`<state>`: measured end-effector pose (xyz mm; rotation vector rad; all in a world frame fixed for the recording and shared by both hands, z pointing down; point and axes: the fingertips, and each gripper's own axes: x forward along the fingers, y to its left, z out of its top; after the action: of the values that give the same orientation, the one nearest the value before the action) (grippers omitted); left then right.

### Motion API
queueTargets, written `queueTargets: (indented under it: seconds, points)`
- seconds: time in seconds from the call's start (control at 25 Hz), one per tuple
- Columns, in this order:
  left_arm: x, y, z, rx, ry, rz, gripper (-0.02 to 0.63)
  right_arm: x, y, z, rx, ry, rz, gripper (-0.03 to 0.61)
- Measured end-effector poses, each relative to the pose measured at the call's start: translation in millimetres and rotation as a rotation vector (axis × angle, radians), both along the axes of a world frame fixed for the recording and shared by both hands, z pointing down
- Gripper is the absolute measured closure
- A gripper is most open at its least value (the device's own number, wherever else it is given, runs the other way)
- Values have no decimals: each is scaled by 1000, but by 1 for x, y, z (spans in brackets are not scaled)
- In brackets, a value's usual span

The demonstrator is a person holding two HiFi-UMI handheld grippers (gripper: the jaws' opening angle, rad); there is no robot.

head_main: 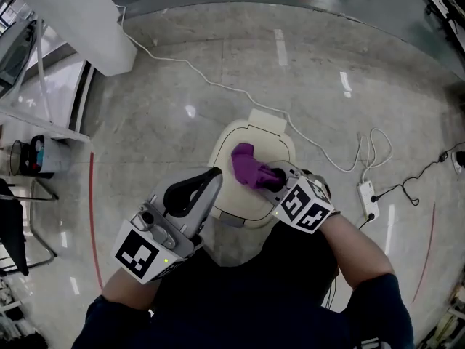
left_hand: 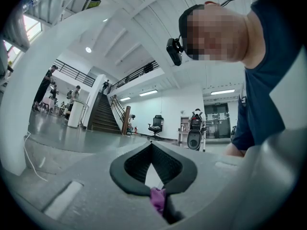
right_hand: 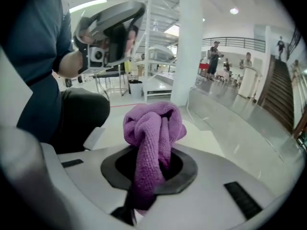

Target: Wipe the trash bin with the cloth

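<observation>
The cream trash bin (head_main: pixel 253 138) stands on the floor in front of the person, its lid shut. A bunched purple cloth (head_main: pixel 249 167) lies on the lid with my right gripper (head_main: pixel 271 179) shut on it. In the right gripper view the cloth (right_hand: pixel 153 128) bulges up out of the right gripper (right_hand: pixel 154 153) and hides the fingertips. My left gripper (head_main: pixel 212 175) hovers by the bin's near left edge, jaws together and tips touching. In its own view the left gripper (left_hand: pixel 151 147) points up at the person; a small purple scrap (left_hand: pixel 157 199) shows at the jaw base.
A white cable (head_main: pixel 196 71) runs across the floor behind the bin to a power strip (head_main: pixel 368 198) at the right. A white pillar (head_main: pixel 73 20) rises at the far left, with a stand and containers (head_main: pixel 36 155) below it. The person's dark trousers (head_main: pixel 276 282) are close behind the bin.
</observation>
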<state>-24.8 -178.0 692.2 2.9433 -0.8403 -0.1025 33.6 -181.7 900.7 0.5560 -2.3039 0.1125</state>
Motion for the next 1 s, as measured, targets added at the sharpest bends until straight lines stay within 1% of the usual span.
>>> queueTargets:
  seconds: [0.12,0.24,0.36,0.44,0.52,0.72,1.0]
  points:
    - [6,0,2,0,-7,11,615,29,-32,3,31,14,90,511]
    - [12,1,4,2,-8,25,615,54,-53,10,44,22,160,511]
    - [17,3,5,6,-8,38,615,72,-61,12,38,12,223,511]
    - [20,3,4,5,-6,45,615,76,-57,11,28,5,239,511]
    - [21,3,2,4,-3,50,615,69,-43,11,16,-2,206,511]
    - [22,4,1,4,-2,61,615,33,14,9,-24,-30,40,511]
    - [24,4,2,1,10,83,615,-21,92,16,-93,7,-212,511]
